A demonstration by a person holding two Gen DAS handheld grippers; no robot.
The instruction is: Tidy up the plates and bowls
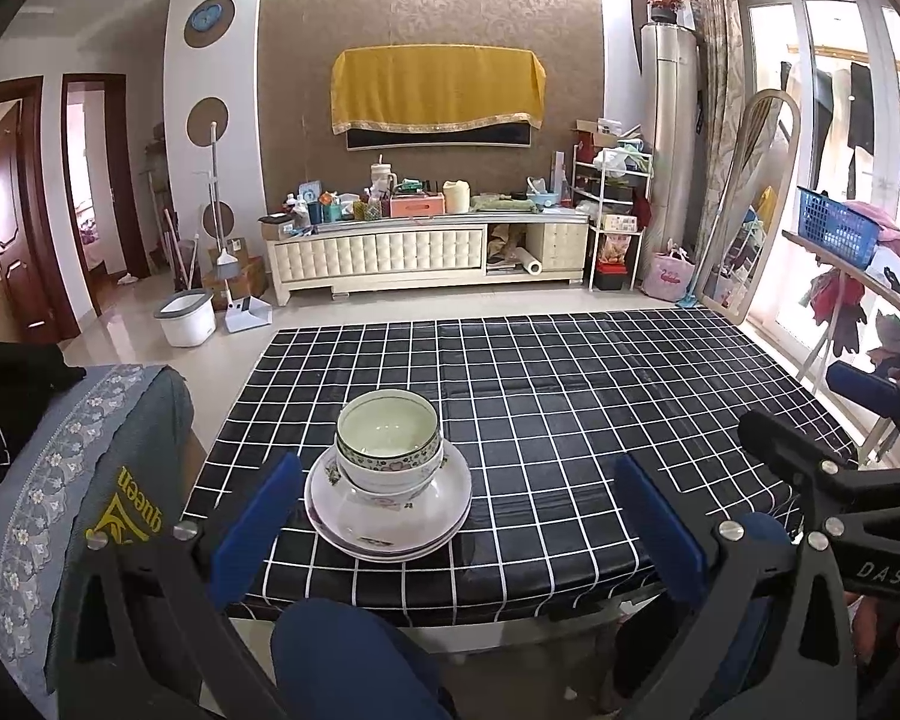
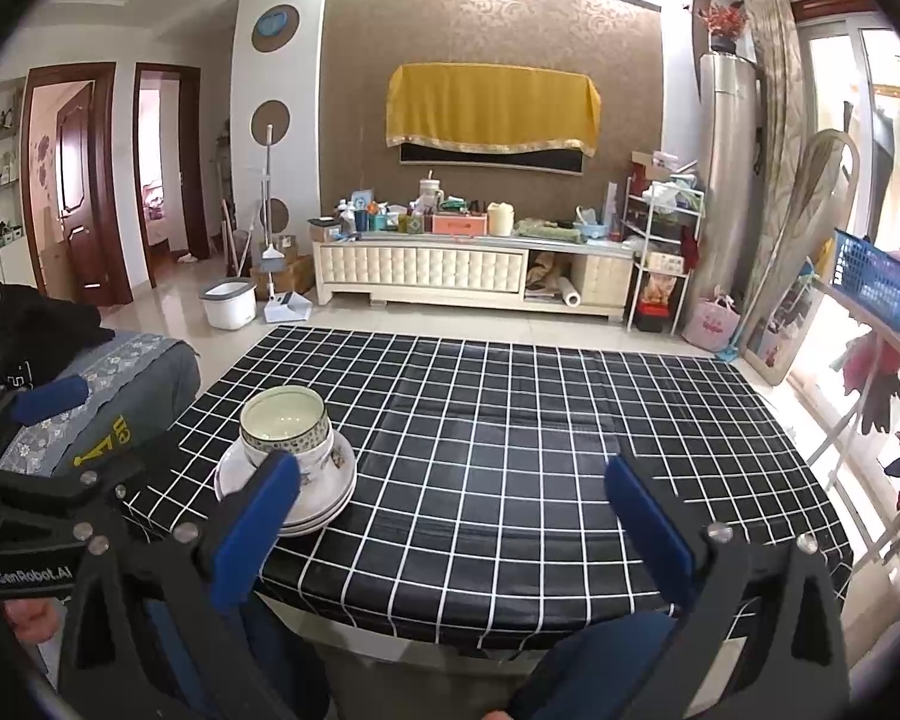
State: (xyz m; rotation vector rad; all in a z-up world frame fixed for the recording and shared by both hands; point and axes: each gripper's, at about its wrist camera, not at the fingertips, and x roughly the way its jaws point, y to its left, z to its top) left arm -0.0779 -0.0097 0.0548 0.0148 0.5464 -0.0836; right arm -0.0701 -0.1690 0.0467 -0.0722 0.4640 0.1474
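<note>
A stack of bowls point(image 1: 388, 443) with floral patterns sits nested on a stack of white plates point(image 1: 388, 513) near the front left of the black checked table point(image 1: 570, 396). The same bowls point(image 2: 285, 426) and plates point(image 2: 324, 495) show in the right wrist view. My left gripper point(image 1: 459, 525) is open and empty, held back at the table's front edge, with the stack just beyond its left finger. My right gripper point(image 2: 450, 525) is open and empty at the front edge, to the right of the stack; its left finger partly hides the plates.
A chair with a grey-blue embroidered cover point(image 1: 90, 480) and black cloth stands left of the table. The right gripper's body point(image 1: 858, 480) shows at the right in the left wrist view. A TV cabinet point(image 1: 426, 252), bucket point(image 1: 186, 318) and drying rack point(image 2: 870, 312) stand beyond.
</note>
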